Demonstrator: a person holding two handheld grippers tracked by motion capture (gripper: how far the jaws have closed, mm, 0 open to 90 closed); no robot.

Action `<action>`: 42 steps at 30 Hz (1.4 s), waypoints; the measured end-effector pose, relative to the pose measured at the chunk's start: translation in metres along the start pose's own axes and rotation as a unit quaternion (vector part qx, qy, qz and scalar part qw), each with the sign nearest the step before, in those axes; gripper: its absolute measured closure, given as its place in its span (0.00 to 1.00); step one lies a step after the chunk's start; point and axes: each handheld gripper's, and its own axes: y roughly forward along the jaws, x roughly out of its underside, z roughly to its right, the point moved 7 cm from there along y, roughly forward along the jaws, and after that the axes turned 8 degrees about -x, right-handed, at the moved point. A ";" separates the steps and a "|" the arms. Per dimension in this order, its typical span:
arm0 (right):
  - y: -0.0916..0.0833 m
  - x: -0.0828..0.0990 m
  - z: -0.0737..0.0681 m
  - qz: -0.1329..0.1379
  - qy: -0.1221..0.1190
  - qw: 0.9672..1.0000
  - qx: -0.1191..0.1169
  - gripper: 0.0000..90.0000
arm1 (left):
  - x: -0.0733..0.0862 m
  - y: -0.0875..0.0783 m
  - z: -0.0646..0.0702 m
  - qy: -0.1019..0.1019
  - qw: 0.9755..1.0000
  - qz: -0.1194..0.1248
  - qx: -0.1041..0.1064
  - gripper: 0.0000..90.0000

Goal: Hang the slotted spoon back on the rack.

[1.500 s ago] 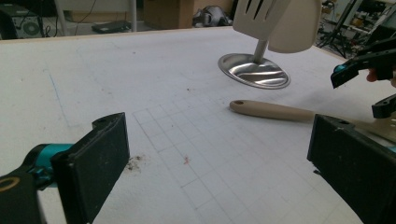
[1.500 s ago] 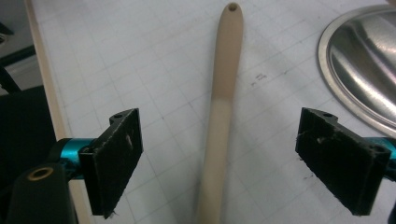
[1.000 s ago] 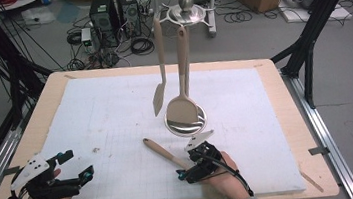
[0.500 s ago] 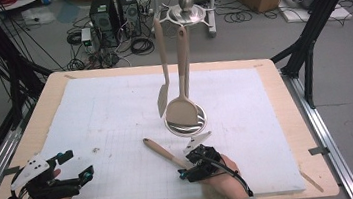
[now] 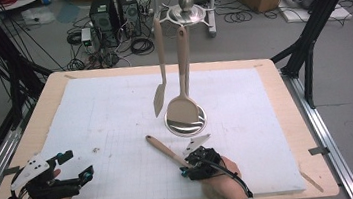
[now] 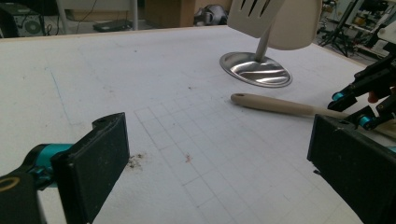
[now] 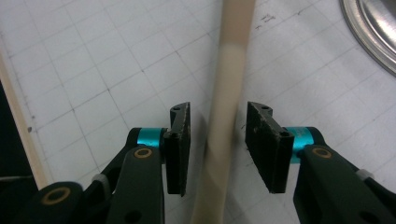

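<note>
Right gripper sits low at the near edge of the worktop, right hand behind it. Its jaws straddle the handle of the beige utensil lying flat on the white grid mat. In the right gripper view the handle runs up between the two black pads with a small gap on each side, so nothing is gripped yet; the jaws have just been closing in on it, handle between them. The utensil's free end points up-left toward mat centre; its other end is hidden under the gripper.

Left gripper rests near the front left corner, well apart from the utensil, jaws spread wide and holding nothing; the left gripper view shows bare mat between its pads.

Behind the utensil, a round metal base stands on the mat, with a spatula and a spoon-like turner hanging from the rack top
</note>
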 end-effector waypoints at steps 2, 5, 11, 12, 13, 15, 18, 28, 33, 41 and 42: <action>0.000 0.001 0.000 0.001 0.001 1.000 0.001 0.71 | 0.000 0.000 0.000 0.002 1.000 -0.002 0.000 0.07; -0.001 0.001 0.002 0.002 0.006 1.000 0.003 0.76 | 0.000 0.000 0.001 0.002 1.000 -0.002 0.000 0.07; -0.001 0.001 0.002 0.002 0.015 1.000 0.002 0.81 | 0.001 0.000 0.000 0.001 1.000 -0.004 0.000 0.07; -0.001 0.001 0.003 0.002 0.021 1.000 0.003 0.81 | 0.001 0.000 0.000 0.000 1.000 -0.004 0.000 0.07; -0.001 0.001 0.003 0.003 0.022 1.000 0.002 0.82 | 0.002 0.000 -0.001 0.001 1.000 -0.004 0.000 0.07; -0.001 0.000 0.003 0.003 0.024 1.000 0.003 0.82 | 0.002 0.000 -0.001 0.000 1.000 -0.003 -0.001 0.07; -0.002 0.000 0.002 0.007 0.038 0.999 -0.009 0.83 | 0.001 -0.001 -0.001 -0.002 1.000 -0.002 -0.001 0.07; -0.011 0.001 0.001 0.011 0.019 1.000 -0.017 0.86 | 0.002 0.000 -0.001 -0.003 1.000 -0.004 0.000 0.07; -0.021 0.001 0.002 0.022 0.008 1.000 -0.016 0.86 | 0.002 0.000 -0.001 -0.001 1.000 -0.004 0.000 0.07; -0.041 0.002 0.001 0.058 -0.009 0.998 -0.023 0.86 | 0.003 0.001 0.000 -0.001 1.000 -0.005 -0.001 0.07; -0.045 0.002 0.002 0.060 -0.008 0.998 -0.025 0.86 | 0.003 0.001 0.000 0.000 1.000 -0.005 0.000 0.07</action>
